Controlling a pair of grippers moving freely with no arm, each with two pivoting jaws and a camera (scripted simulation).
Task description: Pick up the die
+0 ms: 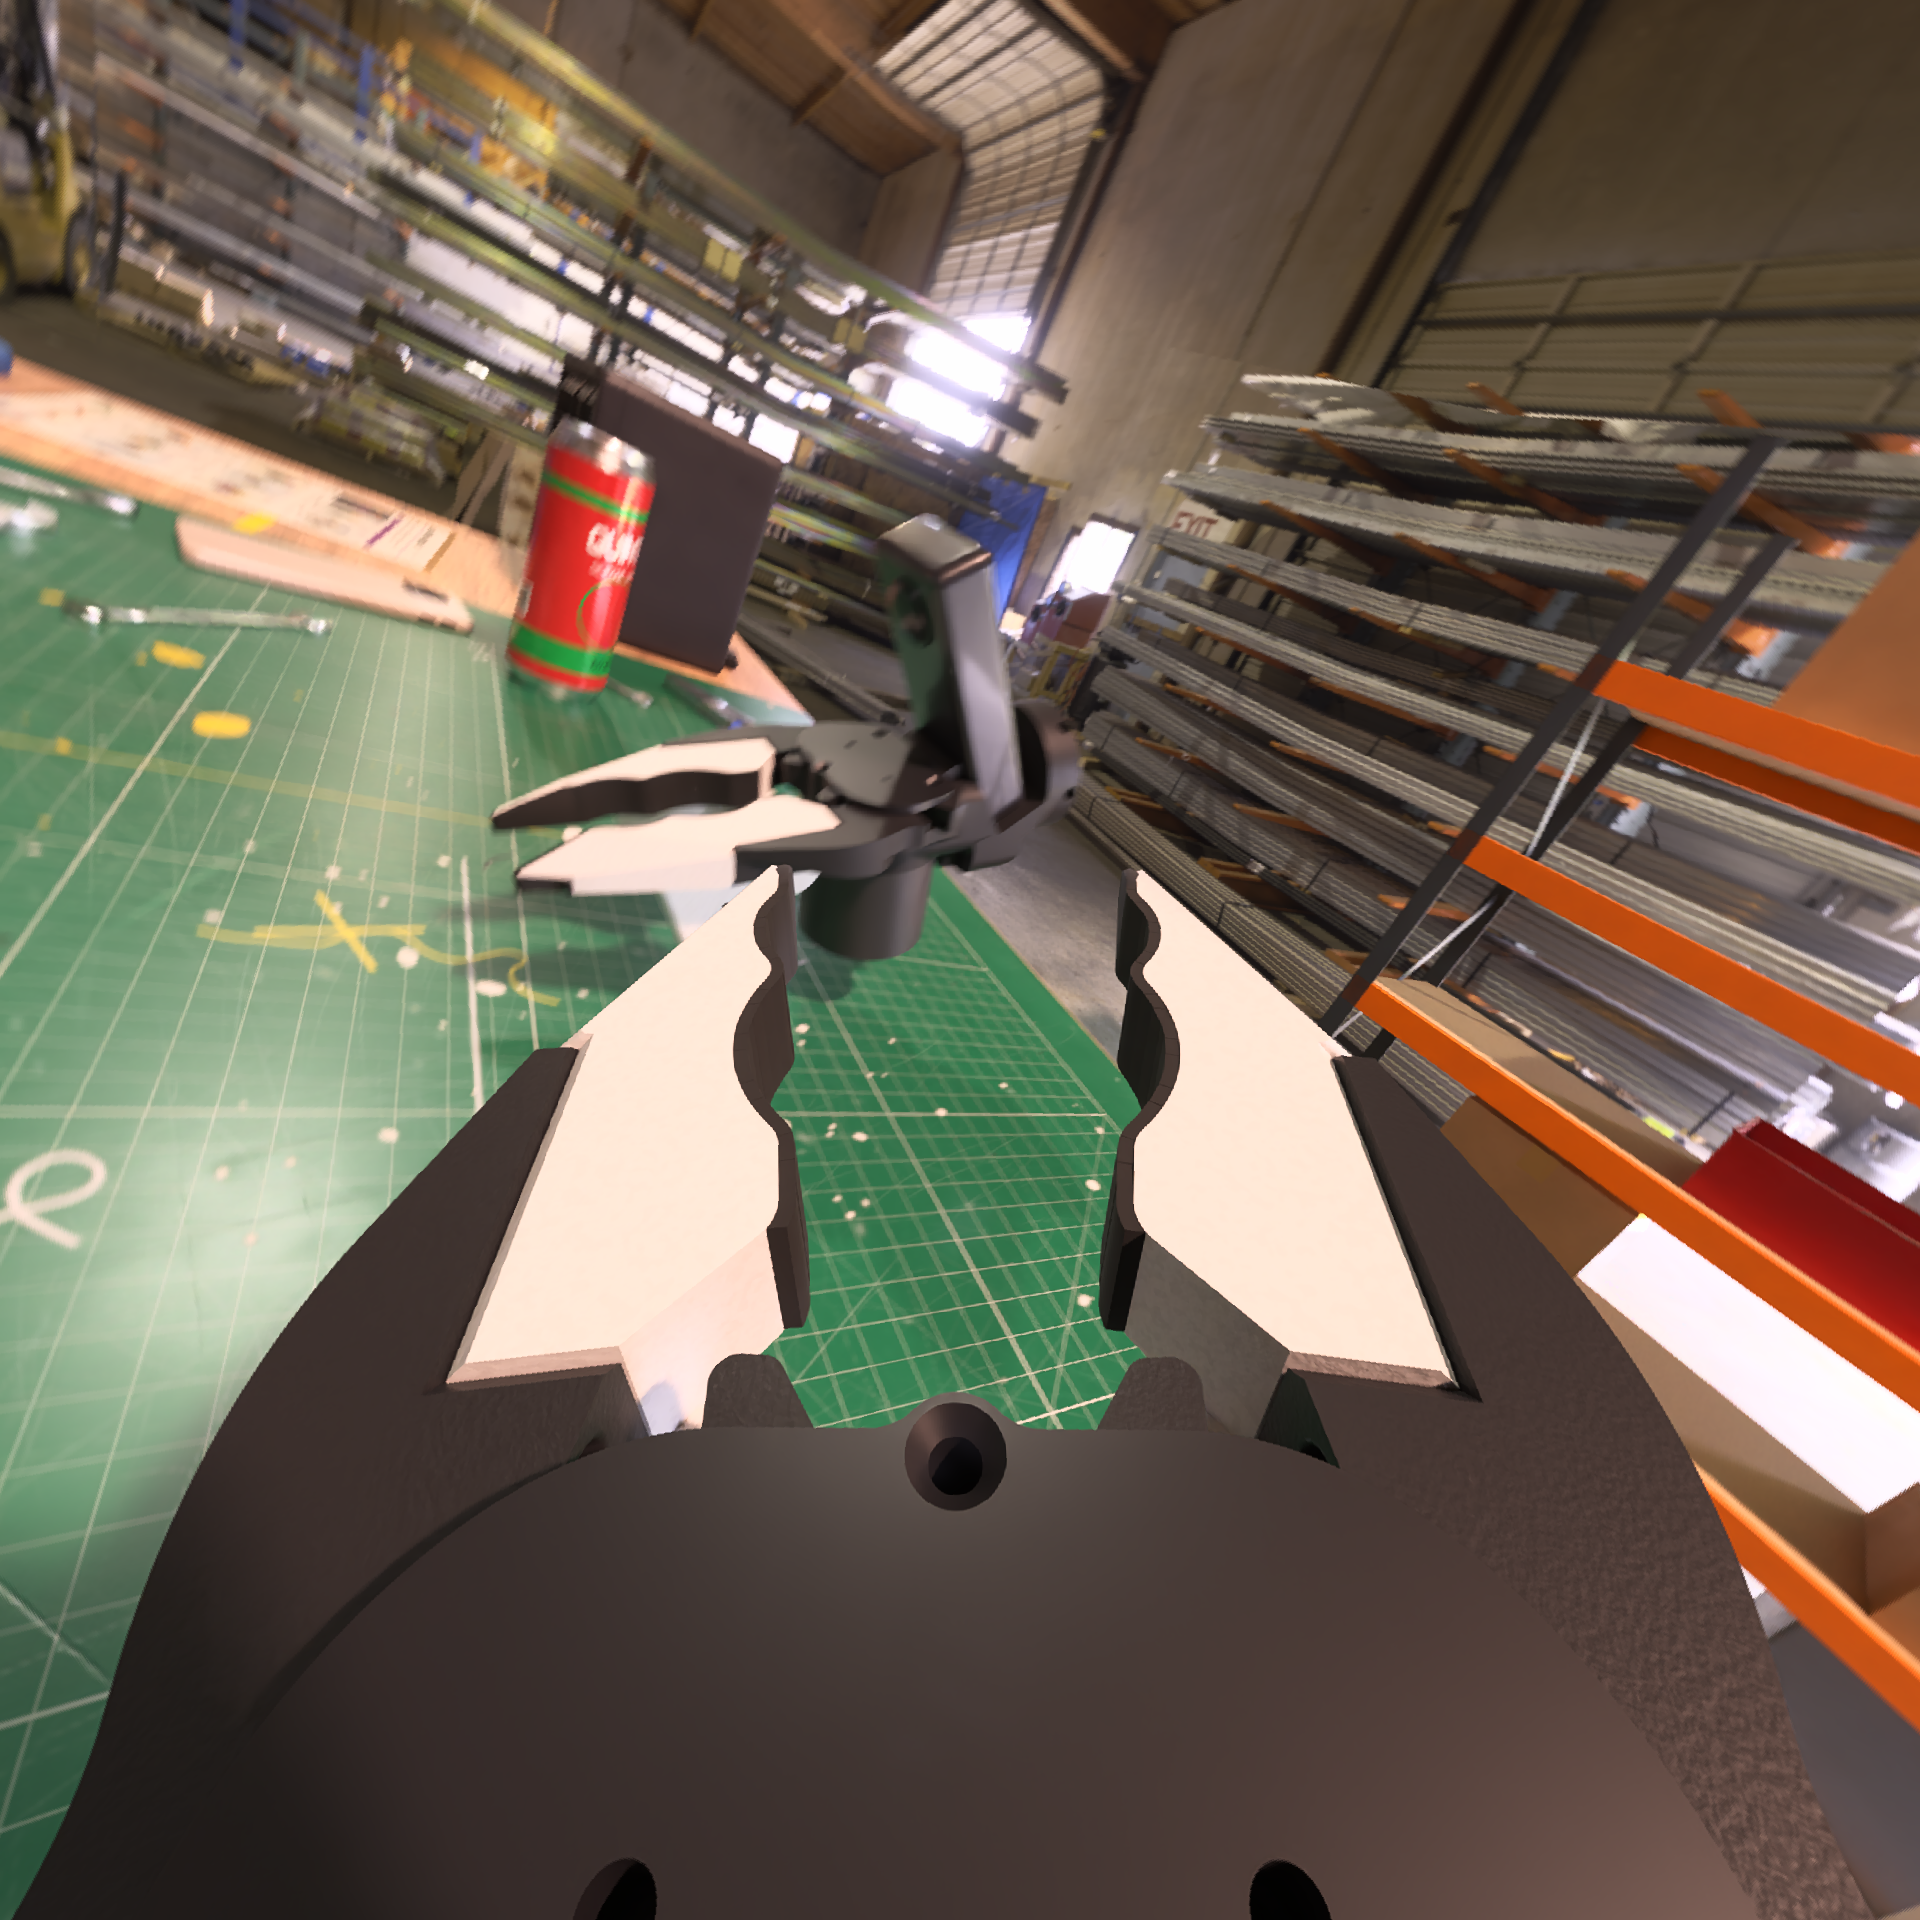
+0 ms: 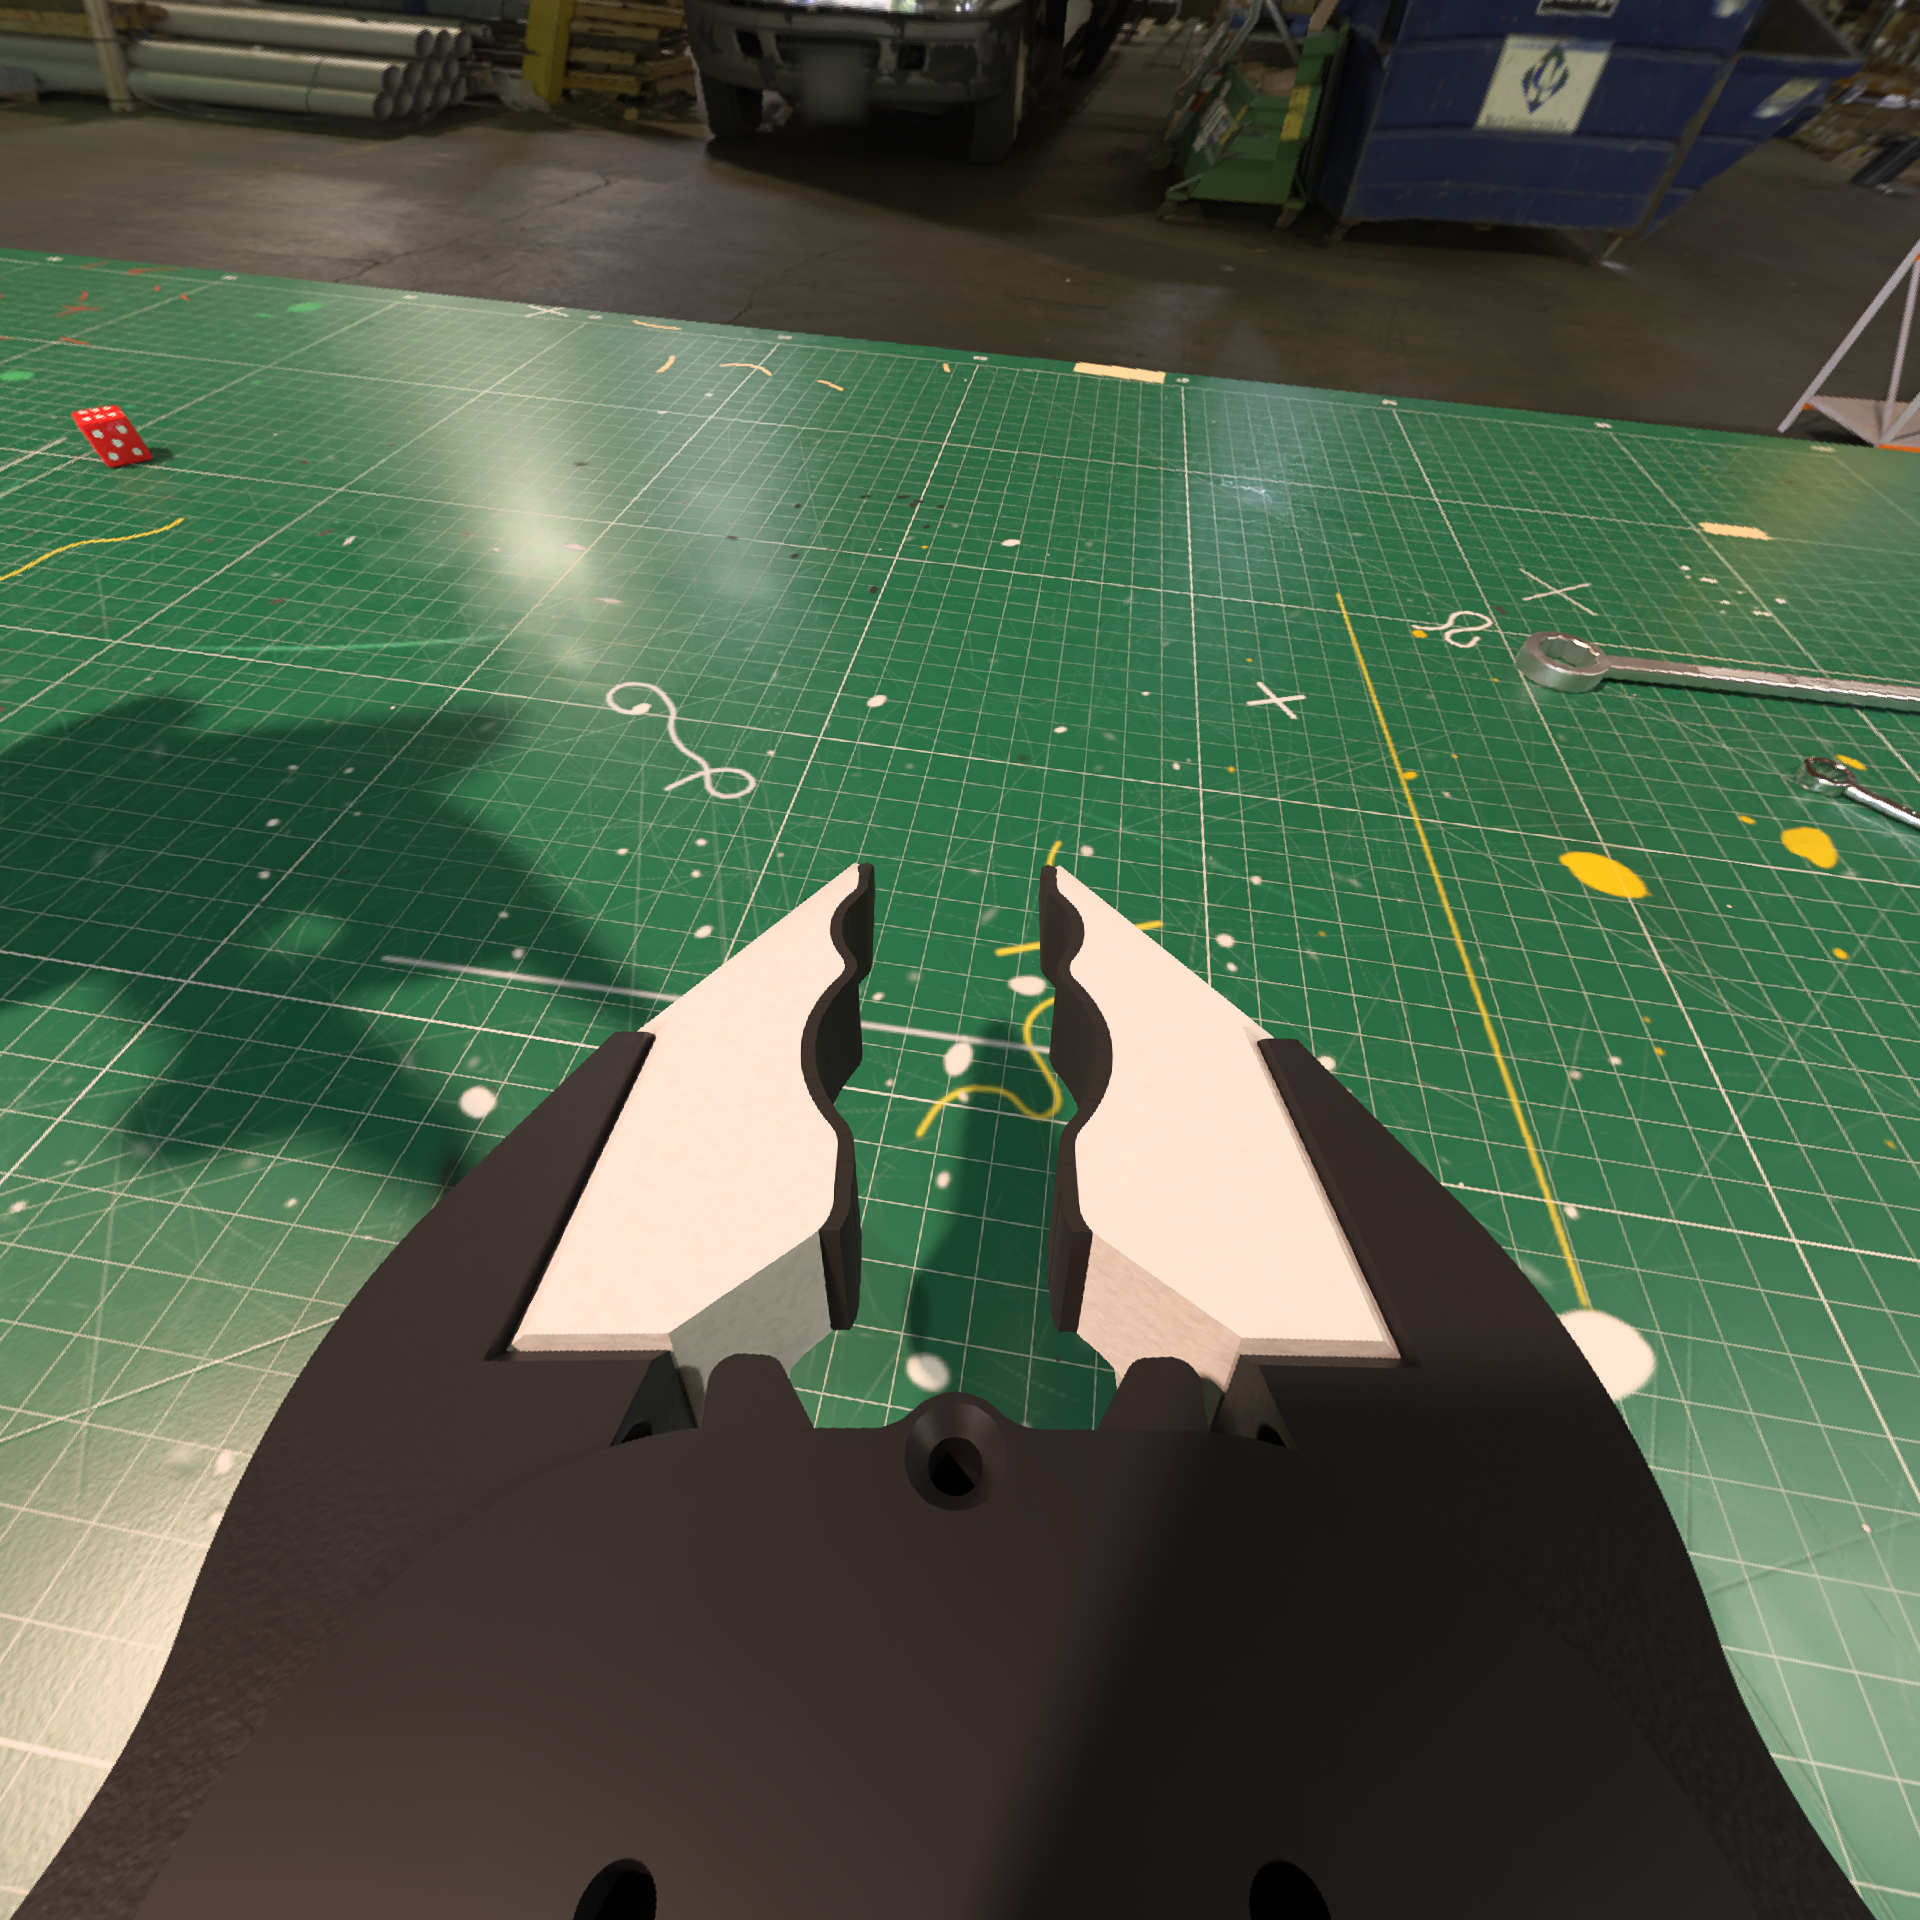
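Observation:
The die (image 2: 111, 435) is a small red cube with white pips. It lies on the green cutting mat (image 2: 727, 582) at the far left of the right wrist view, far from my right gripper (image 2: 956, 878), which is open and empty above the mat. My left gripper (image 1: 951, 883) is open and empty and points toward the mat's right edge. The right gripper also shows in the left wrist view (image 1: 525, 847), just ahead of the left one, pointing left, its fingers apart. The die does not show in the left wrist view.
A red can (image 1: 582, 561) stands at the mat's far end in front of a dark box (image 1: 691, 530). Two wrenches (image 2: 1704, 675) (image 2: 1860, 795) lie on the mat at the right. Orange shelving (image 1: 1714, 935) stands beyond the mat's right edge.

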